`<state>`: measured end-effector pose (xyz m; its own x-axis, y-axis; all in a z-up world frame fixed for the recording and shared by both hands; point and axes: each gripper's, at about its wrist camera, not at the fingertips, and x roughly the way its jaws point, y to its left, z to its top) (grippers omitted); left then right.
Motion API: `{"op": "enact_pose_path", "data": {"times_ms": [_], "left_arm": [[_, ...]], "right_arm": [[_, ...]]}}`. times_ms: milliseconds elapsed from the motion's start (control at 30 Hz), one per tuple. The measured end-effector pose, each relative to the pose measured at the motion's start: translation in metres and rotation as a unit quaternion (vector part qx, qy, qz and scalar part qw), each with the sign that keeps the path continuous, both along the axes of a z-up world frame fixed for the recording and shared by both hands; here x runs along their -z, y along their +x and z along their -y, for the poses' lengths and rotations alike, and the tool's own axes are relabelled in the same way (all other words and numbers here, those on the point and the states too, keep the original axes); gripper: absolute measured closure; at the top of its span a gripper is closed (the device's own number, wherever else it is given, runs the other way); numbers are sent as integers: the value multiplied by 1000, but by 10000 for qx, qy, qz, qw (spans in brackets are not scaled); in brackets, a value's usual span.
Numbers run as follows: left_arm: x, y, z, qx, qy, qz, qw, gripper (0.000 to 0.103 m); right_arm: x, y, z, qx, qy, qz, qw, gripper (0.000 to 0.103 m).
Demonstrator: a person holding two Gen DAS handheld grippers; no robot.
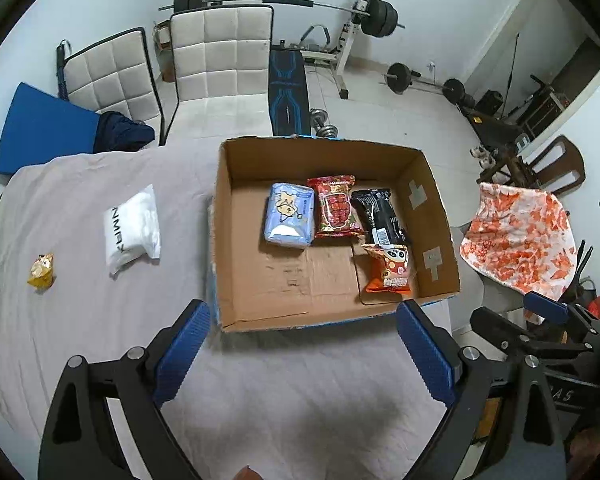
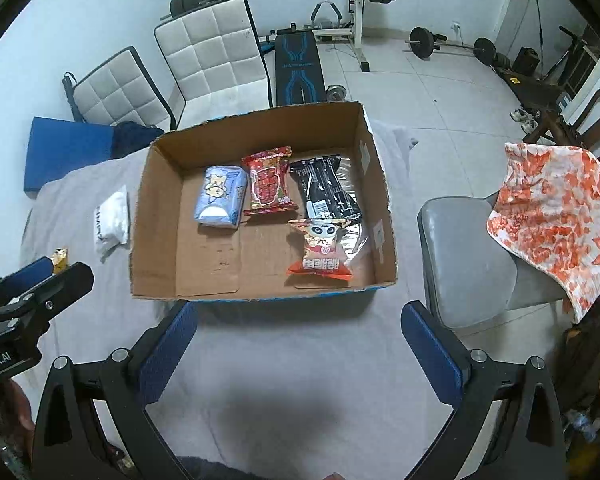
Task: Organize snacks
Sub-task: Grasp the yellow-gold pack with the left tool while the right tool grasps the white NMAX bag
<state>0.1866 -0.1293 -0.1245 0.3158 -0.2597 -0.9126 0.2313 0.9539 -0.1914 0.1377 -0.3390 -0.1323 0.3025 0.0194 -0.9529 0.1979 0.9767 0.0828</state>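
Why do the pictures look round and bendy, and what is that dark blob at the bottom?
Both views are fisheye, so corners go black and the cardboard box edges bow. In the left wrist view a soft shadow lies between the open left gripper fingers; the right wrist view shows a darker one.

In the box (image 1: 236,240) on the table (image 1: 80,300): three packs in a row, a tissue pack (image 1: 289,215) at the left, a snack bag (image 1: 337,207) in the middle, a dark pack (image 1: 378,215) at the right. In front of that one, a panda bag (image 1: 389,270). Left of the box, a pouch (image 1: 133,229), then a small bag (image 1: 41,271).
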Motion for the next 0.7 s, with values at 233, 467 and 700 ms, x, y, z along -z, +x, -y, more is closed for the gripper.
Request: {"op": "enact_pose_path", "data": {"times_ms": [233,467,700], "left_arm": [[-13,9,-62,-360,-18,89,9993,8],[-5,35,-172,-996,232,-30,9947,8],[32,70,-290,-1803,324,-489,9819,8]], "right_arm": [[-19,8,-47,-249,184,82,9995,0],[-16,48,-149,-886,509,0,9948,0],[18,115,-267,-1380,853,-322,9862,0]]}}
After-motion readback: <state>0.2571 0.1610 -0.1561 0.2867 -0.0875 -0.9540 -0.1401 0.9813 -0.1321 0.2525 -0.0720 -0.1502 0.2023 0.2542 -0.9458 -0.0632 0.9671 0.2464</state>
